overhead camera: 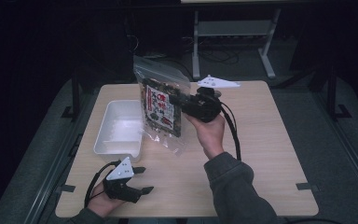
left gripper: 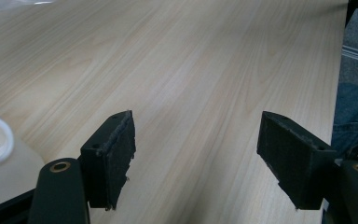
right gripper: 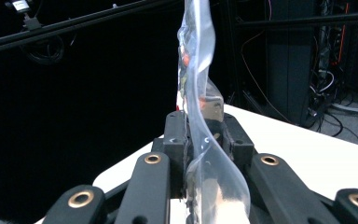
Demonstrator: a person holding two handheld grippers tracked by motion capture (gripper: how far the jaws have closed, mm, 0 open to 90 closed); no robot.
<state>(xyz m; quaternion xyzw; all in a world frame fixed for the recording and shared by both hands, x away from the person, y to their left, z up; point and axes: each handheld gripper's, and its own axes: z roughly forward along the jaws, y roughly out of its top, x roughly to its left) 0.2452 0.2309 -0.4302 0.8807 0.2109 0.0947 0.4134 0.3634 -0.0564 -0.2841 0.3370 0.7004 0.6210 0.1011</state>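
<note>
A wooden table (overhead camera: 261,154) seen from above, with two hand-held grippers at work. The right gripper (overhead camera: 179,100), raised above the table's middle, has its two jaws clamped on one clear plastic bag (overhead camera: 161,109). The bag hangs in the air beside one white tub (overhead camera: 116,128), its lower corner dangling near the tub's rim. Inside the bag is one dark packet (overhead camera: 159,111) with red and white print. In the right gripper view the bag (right gripper: 196,93) stands edge-on, pinched between the jaws and rising well above them. The left gripper (overhead camera: 142,179) rests low near the table's front left edge, its two jaws wide apart with nothing between them; bare wood shows between its pads (left gripper: 116,154)
</note>
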